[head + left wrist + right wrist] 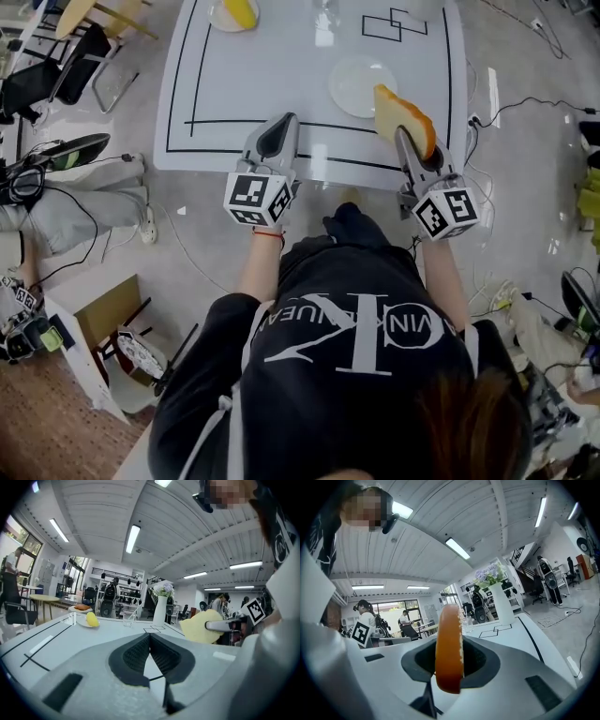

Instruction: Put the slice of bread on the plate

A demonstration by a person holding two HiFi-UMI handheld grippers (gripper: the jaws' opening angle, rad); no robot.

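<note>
Your right tool (397, 133) pinched the bread slice (405, 117) beside the plate (352, 86); your left tool (279, 122) was pressed together, empty; setting it down seemingly remained.

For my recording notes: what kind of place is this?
Probably a robotics lab or workshop: a white table marked with black lines, loose cables on the floor, and racks of equipment behind.

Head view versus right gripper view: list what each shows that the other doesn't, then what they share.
Head view only: the empty plate on the table, and a dish of yellow food at the far edge. Right gripper view only: the ceiling lights, and the bread seen edge-on, crust toward the camera. Both: the slice of bread clamped in the right gripper, above the white table.
</note>
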